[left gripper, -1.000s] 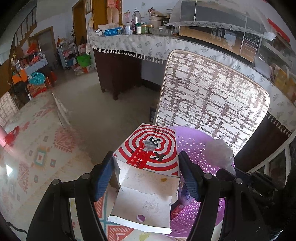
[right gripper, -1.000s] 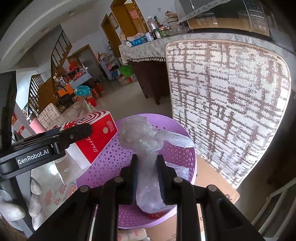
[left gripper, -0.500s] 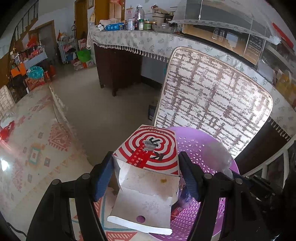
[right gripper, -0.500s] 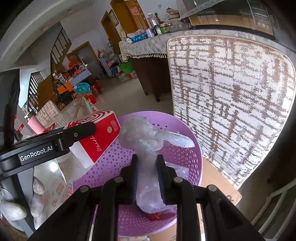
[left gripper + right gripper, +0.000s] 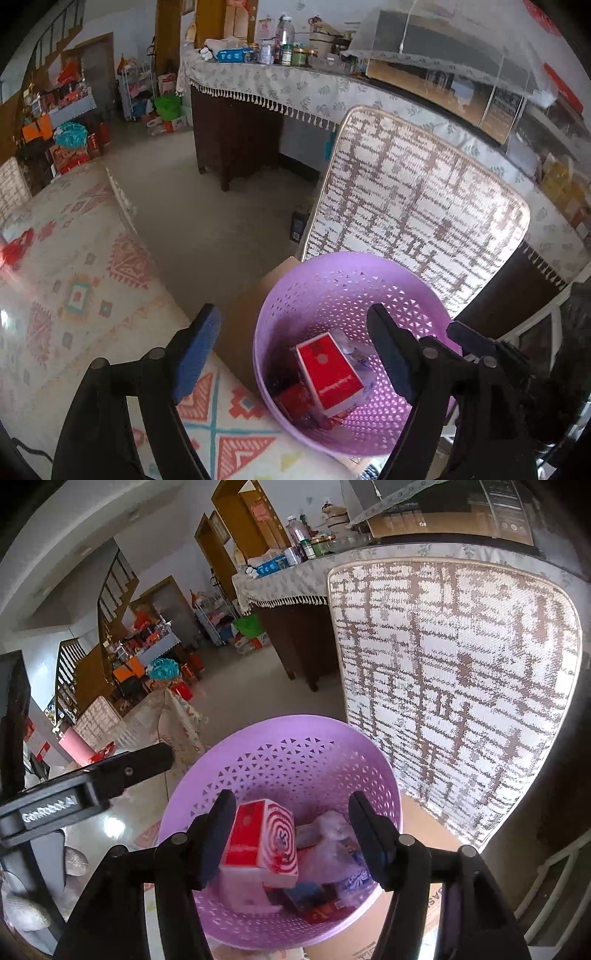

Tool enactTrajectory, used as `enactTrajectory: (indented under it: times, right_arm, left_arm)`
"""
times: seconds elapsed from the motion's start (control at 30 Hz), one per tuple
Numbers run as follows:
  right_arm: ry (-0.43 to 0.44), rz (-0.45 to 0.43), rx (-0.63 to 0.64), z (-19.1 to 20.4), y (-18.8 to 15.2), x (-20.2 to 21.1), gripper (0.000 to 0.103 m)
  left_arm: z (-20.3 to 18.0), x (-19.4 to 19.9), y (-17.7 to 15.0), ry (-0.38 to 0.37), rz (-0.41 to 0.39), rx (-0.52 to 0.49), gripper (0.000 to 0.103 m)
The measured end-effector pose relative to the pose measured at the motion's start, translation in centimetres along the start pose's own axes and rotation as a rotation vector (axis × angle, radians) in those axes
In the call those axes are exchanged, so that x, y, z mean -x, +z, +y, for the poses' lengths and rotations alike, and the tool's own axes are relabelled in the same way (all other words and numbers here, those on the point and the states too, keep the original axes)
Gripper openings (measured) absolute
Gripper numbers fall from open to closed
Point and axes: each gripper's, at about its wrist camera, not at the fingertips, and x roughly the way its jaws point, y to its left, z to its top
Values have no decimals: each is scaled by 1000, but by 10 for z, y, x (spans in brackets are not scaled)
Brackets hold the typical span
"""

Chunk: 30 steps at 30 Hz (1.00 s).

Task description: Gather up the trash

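Observation:
A purple perforated basket (image 5: pixel 332 280) (image 5: pixel 295 738) stands on the floor by a patterned cushion. A red and white box (image 5: pixel 328 369) (image 5: pixel 266 838) lies inside it, with a clear plastic bag (image 5: pixel 332 834) and other wrappers beside it. My left gripper (image 5: pixel 295 347) is open and empty above the basket's near left rim. My right gripper (image 5: pixel 293 830) is open and empty right above the basket's contents. The left gripper's body also shows in the right wrist view (image 5: pixel 92 786), to the left of the basket.
A brown and white woven cushion (image 5: pixel 417 199) (image 5: pixel 454 686) leans upright behind the basket. Flat cardboard (image 5: pixel 243 314) lies under the basket. A patterned rug (image 5: pixel 74 280) covers the floor on the left. A cloth-covered counter (image 5: pixel 295 88) with bottles stands behind.
Both grippers have opened. The red and white box has dropped from the left gripper into the basket, and the plastic bag has dropped from the right gripper into it.

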Motion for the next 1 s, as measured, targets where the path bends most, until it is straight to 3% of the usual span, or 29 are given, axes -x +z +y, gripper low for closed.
enactTrajectory:
  times: [0.37, 0.6, 0.67, 0.87, 1.0]
  right_arm:
    - [6, -34, -27, 16, -20, 34, 70]
    - [6, -103, -26, 32, -41, 72, 79]
    - [-5, -131, -14, 39, -49, 84, 81]
    - [-86, -222, 73, 65, -74, 113, 90]
    - [-61, -217, 101, 77, -88, 126, 91]
  left_arm:
    - [4, 98, -32, 71, -172, 2, 81]
    - [4, 172, -72, 185, -373, 3, 96]
    - [6, 190, -82, 212, -424, 8, 101]
    - [20, 238, -112, 258, -528, 70, 102]
    - [27, 258, -133, 316, -585, 106, 102]
